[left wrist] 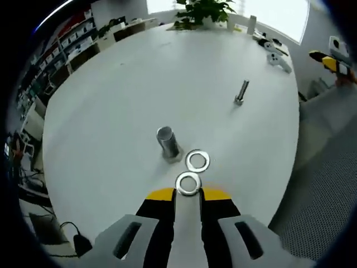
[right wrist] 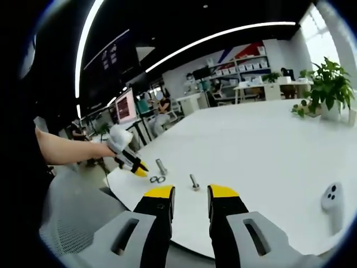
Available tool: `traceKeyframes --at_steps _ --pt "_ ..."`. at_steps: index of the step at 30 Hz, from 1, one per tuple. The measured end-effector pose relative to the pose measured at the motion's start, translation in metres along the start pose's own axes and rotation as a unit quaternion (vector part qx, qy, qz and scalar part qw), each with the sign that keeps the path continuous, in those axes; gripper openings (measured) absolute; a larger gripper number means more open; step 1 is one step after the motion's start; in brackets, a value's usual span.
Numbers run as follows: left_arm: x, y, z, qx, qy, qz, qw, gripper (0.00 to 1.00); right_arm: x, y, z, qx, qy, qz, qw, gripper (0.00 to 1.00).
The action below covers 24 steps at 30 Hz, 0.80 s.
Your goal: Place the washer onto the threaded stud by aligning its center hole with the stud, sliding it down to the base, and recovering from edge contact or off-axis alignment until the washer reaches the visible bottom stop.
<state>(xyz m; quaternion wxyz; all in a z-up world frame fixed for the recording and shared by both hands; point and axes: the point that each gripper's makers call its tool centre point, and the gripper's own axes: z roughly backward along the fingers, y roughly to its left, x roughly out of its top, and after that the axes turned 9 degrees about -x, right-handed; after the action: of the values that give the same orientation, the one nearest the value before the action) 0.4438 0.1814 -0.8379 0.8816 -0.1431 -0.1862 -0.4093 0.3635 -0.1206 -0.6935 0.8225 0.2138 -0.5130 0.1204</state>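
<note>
A steel washer (left wrist: 188, 183) sits between the yellow tips of my left gripper (left wrist: 188, 192), low over the white table (left wrist: 111, 111), and the jaws are shut on its near half. A second washer (left wrist: 197, 161) lies flat just beyond it. Left of that one, the short metal stud (left wrist: 166, 140) stands upright. In the right gripper view, the left gripper (right wrist: 143, 171), held by a person's hand, touches the pair of washers (right wrist: 157, 179) beside the stud (right wrist: 162, 166). My right gripper (right wrist: 191, 195) hangs open over the near table edge with nothing between its fingers.
A loose bolt (left wrist: 241, 92) (right wrist: 194, 181) stands on its head mid-table. White controllers (left wrist: 276, 56) (right wrist: 332, 196) and a potted plant (left wrist: 203, 11) (right wrist: 329, 84) sit along the far side. The table edge (left wrist: 293, 162) drops to grey carpet on the right.
</note>
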Motion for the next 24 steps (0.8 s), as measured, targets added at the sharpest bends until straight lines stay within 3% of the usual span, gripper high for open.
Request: traceKeyframes --at_steps 7,16,24 --pt "0.003 0.01 -0.011 0.005 0.01 -0.012 0.9999 0.12 0.001 -0.003 0.0 -0.005 -0.002 -0.007 1.0 0.26" --pt "-0.004 0.009 -0.023 -0.012 0.029 -0.025 0.9992 0.12 0.0 -0.004 0.0 -0.005 0.0 -0.01 0.9999 0.26" --pt "-0.001 0.01 -0.027 -0.017 0.015 -0.02 0.9995 0.09 0.005 -0.006 0.0 -0.015 -0.009 -0.011 0.9998 0.25"
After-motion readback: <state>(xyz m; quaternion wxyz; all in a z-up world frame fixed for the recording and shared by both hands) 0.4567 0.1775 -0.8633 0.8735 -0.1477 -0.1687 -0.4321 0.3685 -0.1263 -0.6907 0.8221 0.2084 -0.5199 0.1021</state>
